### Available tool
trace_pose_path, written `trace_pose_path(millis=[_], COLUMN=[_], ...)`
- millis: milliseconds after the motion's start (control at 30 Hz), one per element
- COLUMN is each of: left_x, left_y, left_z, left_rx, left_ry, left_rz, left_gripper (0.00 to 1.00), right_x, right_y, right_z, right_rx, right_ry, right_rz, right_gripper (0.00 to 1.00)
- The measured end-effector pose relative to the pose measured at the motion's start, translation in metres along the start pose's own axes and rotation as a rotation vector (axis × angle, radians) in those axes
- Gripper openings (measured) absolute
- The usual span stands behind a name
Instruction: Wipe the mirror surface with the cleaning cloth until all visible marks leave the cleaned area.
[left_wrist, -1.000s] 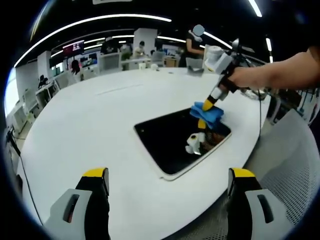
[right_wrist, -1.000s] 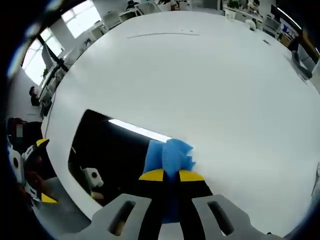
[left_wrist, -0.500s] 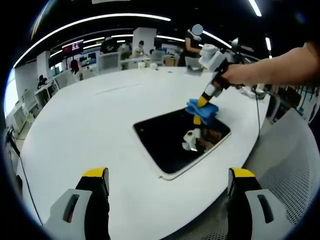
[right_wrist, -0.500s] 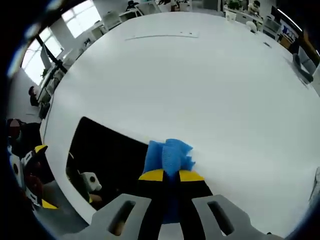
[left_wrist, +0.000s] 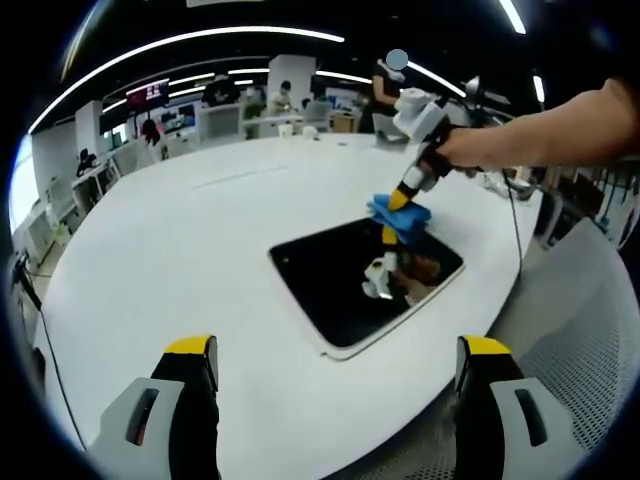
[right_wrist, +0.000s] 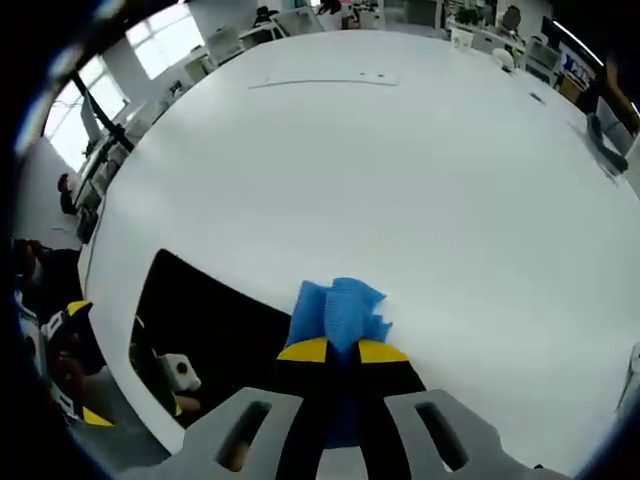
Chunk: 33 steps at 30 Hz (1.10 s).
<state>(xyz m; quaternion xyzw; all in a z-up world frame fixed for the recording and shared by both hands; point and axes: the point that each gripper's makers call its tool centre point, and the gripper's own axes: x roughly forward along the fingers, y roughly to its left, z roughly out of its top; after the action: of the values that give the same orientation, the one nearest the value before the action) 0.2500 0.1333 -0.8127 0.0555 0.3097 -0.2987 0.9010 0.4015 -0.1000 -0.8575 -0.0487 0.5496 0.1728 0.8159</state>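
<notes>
A dark rectangular mirror (left_wrist: 360, 285) with a white rim lies flat on the white table (left_wrist: 180, 260). In the left gripper view the right gripper (left_wrist: 397, 203), held by a person's hand, presses a blue cleaning cloth (left_wrist: 400, 213) onto the mirror's far corner. In the right gripper view the cloth (right_wrist: 340, 310) sticks out from between the closed yellow-tipped jaws of the right gripper (right_wrist: 342, 351), at the edge of the mirror (right_wrist: 215, 325). My left gripper (left_wrist: 335, 350) is open near the table's front edge, with nothing between its jaws.
The table (right_wrist: 400, 170) stretches wide and bare beyond the mirror. Chairs, desks and people stand in the office behind it (left_wrist: 270, 105). A cable (left_wrist: 519, 215) runs down past the table's right edge. The left gripper (right_wrist: 60, 360) shows at the left of the right gripper view.
The right gripper has slid the cloth across the mirror toward its far corner, so that it now rests at the mirror's edge. The left gripper has stayed in place.
</notes>
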Motion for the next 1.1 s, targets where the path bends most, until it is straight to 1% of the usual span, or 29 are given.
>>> trace_pose_path(millis=[200, 267, 533, 700, 933, 1100], left_x=[0.0, 0.0, 0.0, 0.0, 0.0, 0.0], left_y=[0.0, 0.0, 0.001, 0.002, 0.002, 0.001], left_z=[0.0, 0.0, 0.0, 0.0, 0.0, 0.0], left_rx=[-0.001, 0.0, -0.002, -0.002, 0.003, 0.006], left_ry=[0.003, 0.004, 0.001, -0.001, 0.002, 0.003], left_rz=[0.001, 0.002, 0.006, 0.008, 0.006, 0.004], left_gripper=[1.0, 1.0, 1.0, 1.0, 1.0, 1.0], right_x=[0.002, 0.002, -0.01, -0.019, -0.029, -0.033], right_y=[-0.002, -0.003, -0.005, -0.01, -0.027, -0.044], right_z=[0.002, 0.003, 0.008, 0.005, -0.003, -0.01], right_rx=[-0.007, 0.01, -0.019, -0.017, -0.002, 0.011], right_ry=[-0.003, -0.02, -0.06, -0.072, -0.083, -0.085], right_rz=[0.005, 0.022, 0.023, 0.023, 0.006, -0.016], right_gripper=[0.03, 0.03, 0.04, 0.04, 0.04, 0.04])
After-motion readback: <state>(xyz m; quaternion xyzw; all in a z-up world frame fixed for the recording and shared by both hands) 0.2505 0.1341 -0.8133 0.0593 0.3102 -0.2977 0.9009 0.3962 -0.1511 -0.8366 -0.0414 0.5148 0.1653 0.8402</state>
